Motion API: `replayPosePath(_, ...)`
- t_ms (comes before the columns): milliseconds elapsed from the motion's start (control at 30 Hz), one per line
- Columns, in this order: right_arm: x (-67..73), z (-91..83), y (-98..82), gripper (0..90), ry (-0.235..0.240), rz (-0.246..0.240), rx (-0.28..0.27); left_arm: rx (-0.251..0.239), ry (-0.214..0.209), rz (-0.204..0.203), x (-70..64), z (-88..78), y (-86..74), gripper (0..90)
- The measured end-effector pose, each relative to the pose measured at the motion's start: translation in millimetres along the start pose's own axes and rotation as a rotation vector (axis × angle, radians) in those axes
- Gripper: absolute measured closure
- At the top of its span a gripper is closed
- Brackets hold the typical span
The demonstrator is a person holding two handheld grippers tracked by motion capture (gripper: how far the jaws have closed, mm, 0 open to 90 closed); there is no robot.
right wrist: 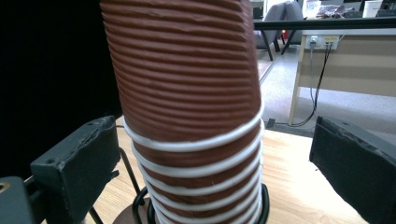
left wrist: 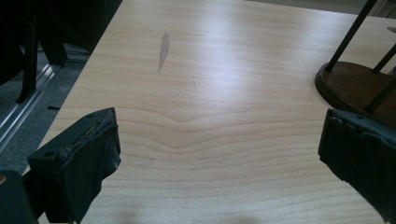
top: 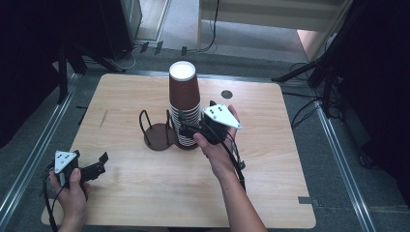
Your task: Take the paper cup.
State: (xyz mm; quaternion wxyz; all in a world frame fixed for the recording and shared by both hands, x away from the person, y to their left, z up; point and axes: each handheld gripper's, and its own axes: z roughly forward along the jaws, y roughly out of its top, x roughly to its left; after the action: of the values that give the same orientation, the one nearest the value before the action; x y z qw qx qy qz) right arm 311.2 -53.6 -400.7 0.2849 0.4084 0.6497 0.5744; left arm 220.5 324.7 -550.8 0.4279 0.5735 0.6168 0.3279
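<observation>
Right gripper lines up on the cup stack — jaws spread, nothing pinched yet.

The stack sits upside down in the right ring of the wire holder, mid-table, top cup leaning a bit. You look set to pull that top cup: centre it between the jaws, close just above its white rim, squeeze lightly — it probably crushes easily — and lift along the lean. Left gripper idles spread at the near-left.

I see my right gripper with jaws spread wide either side of a tall stack of brown ribbed paper cups with white rims, leaning toward one o'clock on the pale wooden table.
</observation>
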Motion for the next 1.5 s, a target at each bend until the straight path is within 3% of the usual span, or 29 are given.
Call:
replayPosePath(267, 6.8, 10.4, 7.4, 0.0, 0.016, -0.013, -0.014, 0.003, 0.003, -0.005, 0.2, 0.4, 0.2, 0.0)
replayPosePath(733, 14.9, 38.4, 16.9, 0.0, -0.033, -0.025, -0.007, 0.006, 0.007, -0.004, -0.1, 0.8, 0.4, 0.0)
replayPosePath(1000, 15.2, 53.2, 23.6, 0.0, -0.059, 0.01, -0.002, 0.005, 0.011, -0.012, -0.4, 1.6, 0.7, 0.0)
replayPosePath(1133, 16.5, 53.6, 24.3, 0.0, -0.058, 0.0, -0.009, 0.006, 0.013, -0.011, -0.6, 1.7, 0.7, 0.0)
replayPosePath(1300, 19.7, 49.4, 28.3, 9.0, -0.056, -0.026, -0.044, 0.011, 0.01, -0.004, -1.2, 2.3, 1.0, 0.0)
replayPosePath(1500, 20.4, 46.0, 35.9, 10.7, -0.048, -0.039, -0.067, 0.014, 0.009, 0.0, -1.1, 2.5, 1.2, 0.0)
